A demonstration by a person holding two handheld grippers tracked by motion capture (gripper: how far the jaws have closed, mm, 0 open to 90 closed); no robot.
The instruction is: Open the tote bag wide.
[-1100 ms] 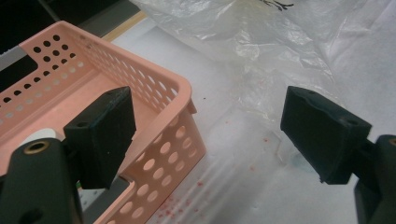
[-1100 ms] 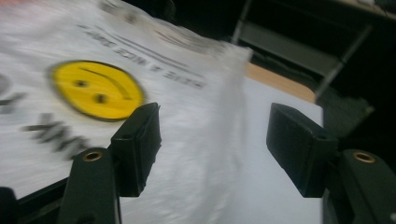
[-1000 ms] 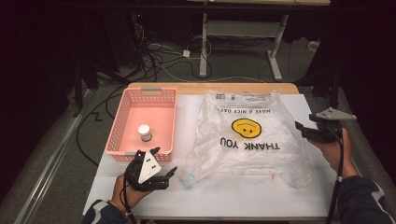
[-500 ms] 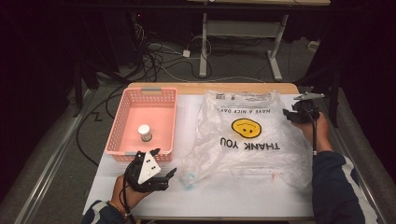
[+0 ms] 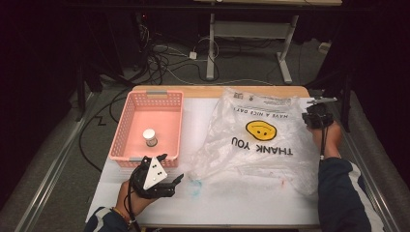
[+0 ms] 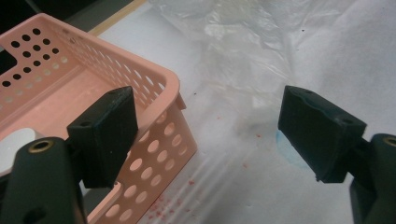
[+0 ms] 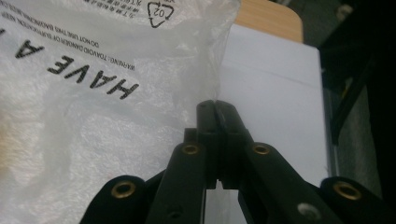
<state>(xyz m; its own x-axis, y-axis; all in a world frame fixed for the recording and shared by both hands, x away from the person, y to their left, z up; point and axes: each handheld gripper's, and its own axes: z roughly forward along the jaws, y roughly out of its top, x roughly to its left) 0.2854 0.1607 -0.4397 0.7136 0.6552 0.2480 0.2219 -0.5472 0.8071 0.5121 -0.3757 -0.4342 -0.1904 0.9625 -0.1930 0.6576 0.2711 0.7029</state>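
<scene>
Plastic bag, clear, smiley print, lies flat on counter just right of pink basket. Small white-capped jar stands inside basket. Right gripper at bag's far right edge, fingers pressed together; film between them: cannot tell. Left gripper near basket's near corner, fingers spread, empty. Risk: thin film tears or slips if pulled; bag drags, bumps basket.

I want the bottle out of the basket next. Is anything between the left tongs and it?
Yes: the basket's near wall stands between the open left tongs and the bottle, so they must go over it.
</scene>
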